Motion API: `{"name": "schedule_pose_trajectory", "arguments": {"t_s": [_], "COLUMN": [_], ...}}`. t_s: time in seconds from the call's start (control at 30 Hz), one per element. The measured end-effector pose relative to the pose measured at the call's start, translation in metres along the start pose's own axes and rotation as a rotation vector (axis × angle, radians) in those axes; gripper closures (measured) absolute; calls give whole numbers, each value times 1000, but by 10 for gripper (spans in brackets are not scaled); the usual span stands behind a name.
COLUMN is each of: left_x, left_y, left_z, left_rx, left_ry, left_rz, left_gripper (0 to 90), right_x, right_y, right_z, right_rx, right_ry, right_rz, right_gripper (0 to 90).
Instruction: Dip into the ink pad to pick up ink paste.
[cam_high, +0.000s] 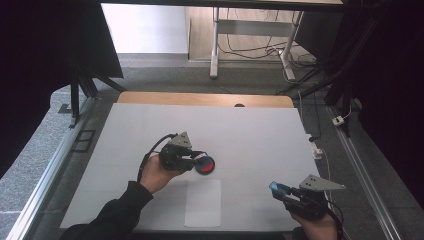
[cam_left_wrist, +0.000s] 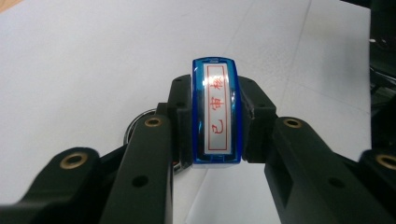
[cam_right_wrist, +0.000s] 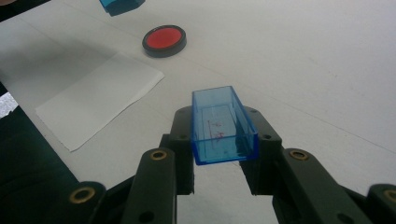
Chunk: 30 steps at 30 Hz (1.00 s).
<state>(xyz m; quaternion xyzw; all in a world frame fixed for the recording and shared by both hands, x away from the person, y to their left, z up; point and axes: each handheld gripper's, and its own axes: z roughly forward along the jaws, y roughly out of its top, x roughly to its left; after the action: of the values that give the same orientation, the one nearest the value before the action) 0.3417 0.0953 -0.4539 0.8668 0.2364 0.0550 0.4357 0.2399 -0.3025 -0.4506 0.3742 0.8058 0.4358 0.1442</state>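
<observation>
While inking: we hold the stamp (cam_left_wrist: 216, 114) clamped in our left gripper (cam_high: 196, 159) above the ink pad (cam_high: 205, 165).
Right gripper (cam_right_wrist: 218, 149): we grip the cap (cam_right_wrist: 223, 125).
Next: we press down squarely, we judge, then move to the paper (cam_high: 202, 202).

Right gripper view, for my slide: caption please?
Right gripper clamps an empty blue stamp cap; red ink pad and paper sheet lie beyond.

We list a blue stamp (cam_left_wrist: 215, 112), red-lettered label facing up, clamped between tongs; its clear blue cap (cam_right_wrist: 223, 125), open side up, likewise clamped; a round red ink pad (cam_right_wrist: 164, 40), flat on the desk.
</observation>
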Motion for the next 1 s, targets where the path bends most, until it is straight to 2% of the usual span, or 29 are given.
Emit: {"name": "schedule_pose_trajectory", "arguments": {"t_s": [0.37,0.63,1.0], "left_x": [13,21,25], "left_y": [2,0,-3], "left_z": [18,30,44], "left_rx": [51,84,132], "left_ry": [44,51,69], "left_rz": [-38,-64,-79], "left_gripper": [696,696,696], "right_x": [-1,-1,-1], "right_y": [0,-1,0], "right_z": [0,0,-1], "right_rx": [5,4,5], "right_ry": [-4,-7,-17], "right_rz": [3,2,10], "right_gripper": [687,687,688]}}
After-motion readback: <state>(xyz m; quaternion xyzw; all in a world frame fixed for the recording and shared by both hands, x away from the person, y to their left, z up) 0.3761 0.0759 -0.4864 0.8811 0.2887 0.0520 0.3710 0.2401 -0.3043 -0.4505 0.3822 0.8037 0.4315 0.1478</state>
